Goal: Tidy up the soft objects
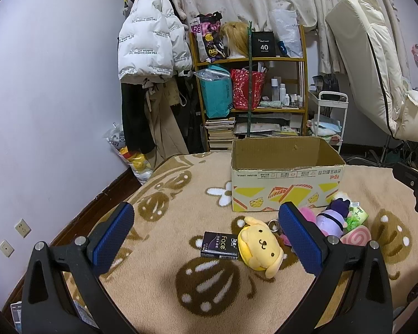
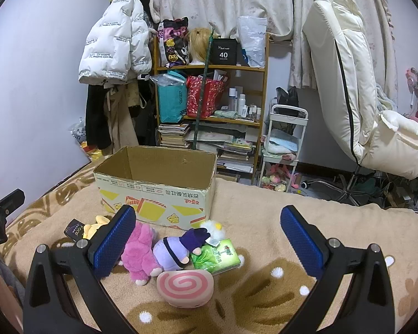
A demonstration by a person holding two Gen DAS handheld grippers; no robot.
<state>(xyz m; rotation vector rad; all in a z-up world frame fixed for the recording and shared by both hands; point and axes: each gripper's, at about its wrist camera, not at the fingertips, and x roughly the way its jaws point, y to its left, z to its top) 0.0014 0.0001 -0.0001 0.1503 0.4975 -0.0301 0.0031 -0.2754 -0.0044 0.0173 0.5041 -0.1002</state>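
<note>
So the left gripper (image 1: pixel 206 233) is spread wide and empty, and the yellow dog plush (image 1: pixel 260 246) lies just ahead of it between the fingers, hugging the right one, long axis slanting toward the cardboard box (image 1: pixel 285 188) further ahead. The right gripper (image 2: pixel 207 236) is wide and empty too, with the pink swirl cushion (image 2: pixel 185 288) low between its fingers, left of centre. I'd say left takes the dog.

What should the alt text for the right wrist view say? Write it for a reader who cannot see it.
The open right gripper hovers above a beige blanket where a pink swirl cushion, pink plush, purple plush and green tissue pack lie. An open cardboard box stands behind them, cluttered shelves beyond.
</note>
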